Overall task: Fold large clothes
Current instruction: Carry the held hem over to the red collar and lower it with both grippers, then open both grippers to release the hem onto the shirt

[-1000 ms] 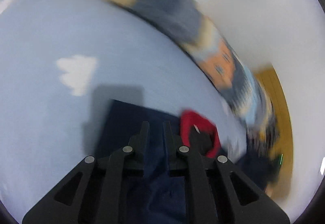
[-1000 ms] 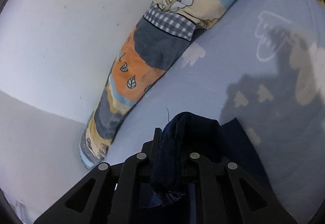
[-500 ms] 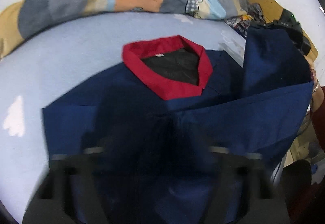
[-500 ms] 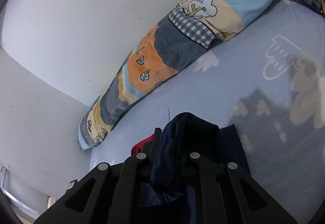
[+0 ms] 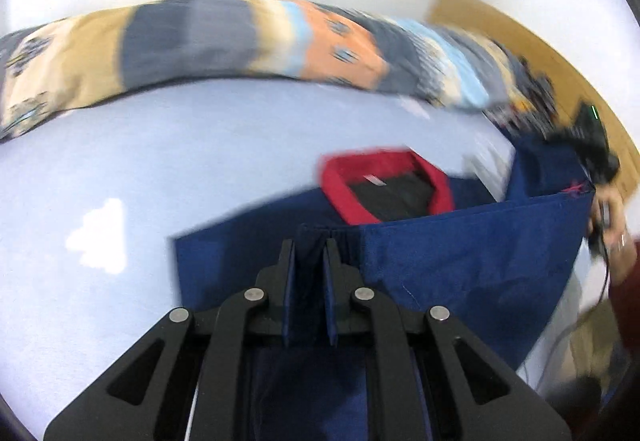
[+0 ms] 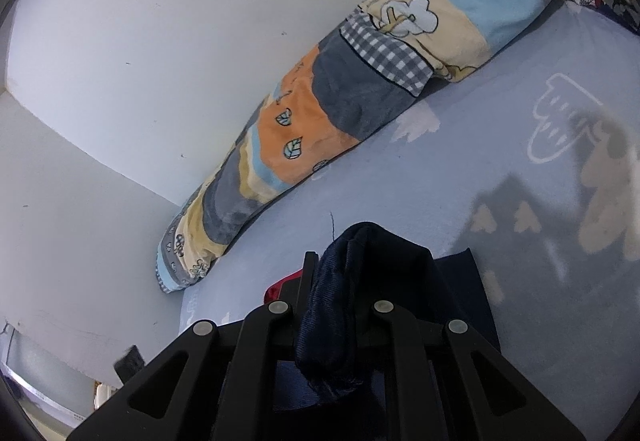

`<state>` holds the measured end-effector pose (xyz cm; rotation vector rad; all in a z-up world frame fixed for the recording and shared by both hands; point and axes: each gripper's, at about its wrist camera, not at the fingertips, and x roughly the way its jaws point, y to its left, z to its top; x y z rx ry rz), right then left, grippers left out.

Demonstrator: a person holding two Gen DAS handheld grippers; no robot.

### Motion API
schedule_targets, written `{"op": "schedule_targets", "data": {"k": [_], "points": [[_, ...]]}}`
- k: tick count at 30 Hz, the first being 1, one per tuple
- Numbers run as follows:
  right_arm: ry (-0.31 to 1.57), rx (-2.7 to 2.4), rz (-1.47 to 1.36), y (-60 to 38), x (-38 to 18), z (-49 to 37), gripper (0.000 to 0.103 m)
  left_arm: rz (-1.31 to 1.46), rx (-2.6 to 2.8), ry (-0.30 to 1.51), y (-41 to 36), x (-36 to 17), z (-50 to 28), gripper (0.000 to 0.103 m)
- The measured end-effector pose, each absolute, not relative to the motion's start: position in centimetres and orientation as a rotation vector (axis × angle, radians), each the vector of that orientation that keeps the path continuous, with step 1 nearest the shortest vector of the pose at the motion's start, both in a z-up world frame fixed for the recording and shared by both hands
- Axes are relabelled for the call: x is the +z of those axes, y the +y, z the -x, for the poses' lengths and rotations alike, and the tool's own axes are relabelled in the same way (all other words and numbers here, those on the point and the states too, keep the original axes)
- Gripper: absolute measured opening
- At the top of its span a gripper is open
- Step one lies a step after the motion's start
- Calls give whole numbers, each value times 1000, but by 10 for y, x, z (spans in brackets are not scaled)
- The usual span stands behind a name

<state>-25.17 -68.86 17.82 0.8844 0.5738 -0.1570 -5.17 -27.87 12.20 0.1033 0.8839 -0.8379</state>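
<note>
A navy blue garment (image 5: 460, 261) with a red collar (image 5: 340, 185) lies on a pale blue bed sheet (image 5: 180, 169). My left gripper (image 5: 310, 245) is shut on a fold of its navy fabric and holds that edge stretched toward the right. My right gripper (image 6: 332, 261) is shut on a bunched corner of the same garment (image 6: 340, 301), which drapes over its fingers. A sliver of the red collar (image 6: 280, 287) shows left of the right gripper. In the left wrist view the far end of the raised edge reaches the other hand-held gripper (image 5: 596, 157).
A long patchwork bolster (image 6: 360, 109) in orange, grey, blue and cream lies along the white wall; it also shows in the left wrist view (image 5: 260, 41). A wooden headboard (image 5: 520, 37) stands at the right. The person's hand (image 5: 612, 217) is at the bed's right edge.
The left wrist view has swung and pulled back: the garment now sits lower and to the right, with its edge lifted taut. The right gripper has kept its hold, tilting slightly.
</note>
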Motion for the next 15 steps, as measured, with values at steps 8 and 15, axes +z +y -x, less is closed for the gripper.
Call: {"op": "schedule_targets", "data": {"k": [8,15], "points": [[624,-282,-1004,-713,131,223,13,57,-583,927,-248,99,-21,10],[674,-387,-1131,-728,88,216,18,-64,-505,977,-286,71,-38,10]]}}
